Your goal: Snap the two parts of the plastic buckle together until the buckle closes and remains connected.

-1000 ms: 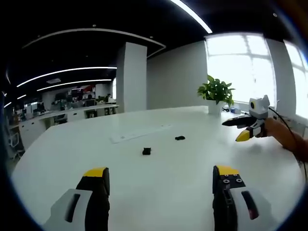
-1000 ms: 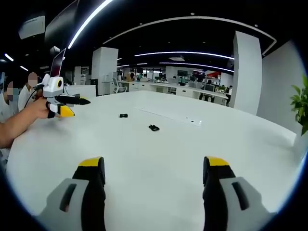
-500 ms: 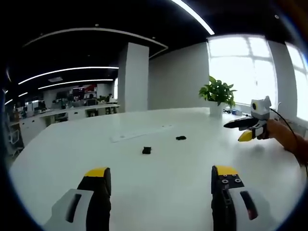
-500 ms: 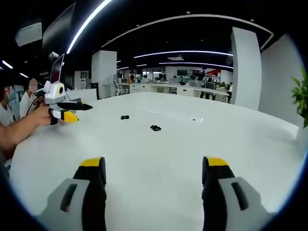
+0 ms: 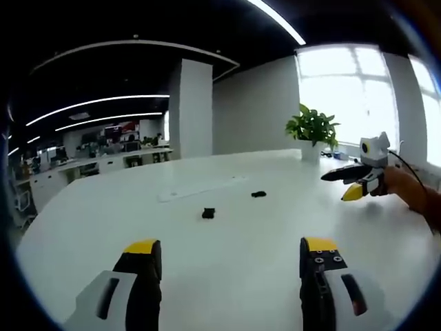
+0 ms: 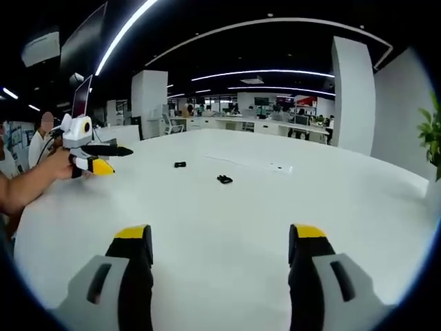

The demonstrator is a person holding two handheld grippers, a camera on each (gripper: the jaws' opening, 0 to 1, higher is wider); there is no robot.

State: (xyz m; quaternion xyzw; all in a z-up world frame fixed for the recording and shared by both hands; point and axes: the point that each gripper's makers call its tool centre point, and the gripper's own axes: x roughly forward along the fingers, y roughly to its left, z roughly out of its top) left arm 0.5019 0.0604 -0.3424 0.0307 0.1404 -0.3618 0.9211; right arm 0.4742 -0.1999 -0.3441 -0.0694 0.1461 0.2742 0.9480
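Observation:
Two small black buckle parts lie apart on the white table [image 5: 227,231]. In the left gripper view one buckle part [image 5: 208,213] sits ahead of my left gripper [image 5: 229,249], and the second buckle part [image 5: 258,194] lies farther off to the right. My left gripper is open and holds nothing. The right gripper [image 5: 335,187] hovers at the right edge, held by a hand, jaws apart. In the right gripper view my right gripper [image 6: 220,238] is open and holds nothing; one buckle part [image 6: 224,179] and the other part [image 6: 180,165] lie well ahead. The left gripper [image 6: 120,160] hangs at the left, open.
A long white strip [image 5: 201,189] lies on the table beyond the parts, seen also as a strip [image 6: 252,164] in the right gripper view. A potted plant [image 5: 313,129] stands at the table's far edge. A person's forearm [image 6: 31,185] reaches in. Office desks fill the background.
Both views have shifted only slightly with the hands. The buckle parts lie where they were, and both grippers stay open and away from them.

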